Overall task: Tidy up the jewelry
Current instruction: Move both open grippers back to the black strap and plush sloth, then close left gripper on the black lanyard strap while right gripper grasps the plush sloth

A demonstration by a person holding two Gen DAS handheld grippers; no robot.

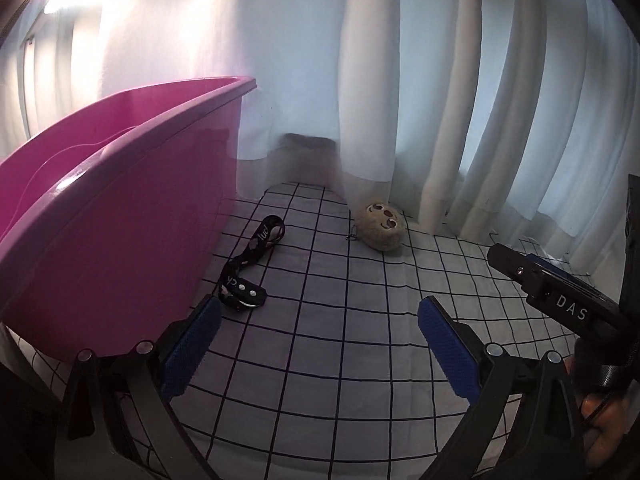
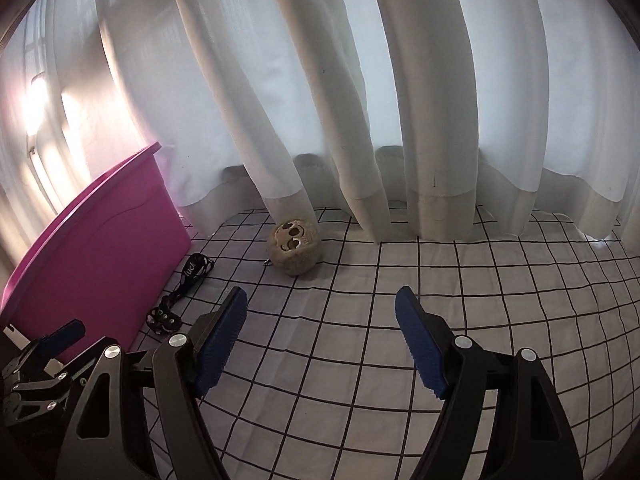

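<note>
On my right gripper's (image 1: 560, 292) black body, seen from my left wrist camera, I read white letters "DAS". The black strap (image 1: 256, 256) beside the pink bin (image 1: 120, 220) carries white script reading "luc" there, "luck" (image 2: 191, 270) from my right camera.

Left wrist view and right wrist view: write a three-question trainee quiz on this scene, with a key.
1. True or false: the left gripper holds the strap.
2. Which lies nearest the bin? A) the plush B) the strap C) the curtain hem on the right
3. Fill in: both grippers hover over a ____-patterned sheet.

Key
1. False: its jaws stand apart with nothing between them, as do those of the right gripper.
2. B: the strap lies along the foot of the bin's wall.
3. Grid.
</note>
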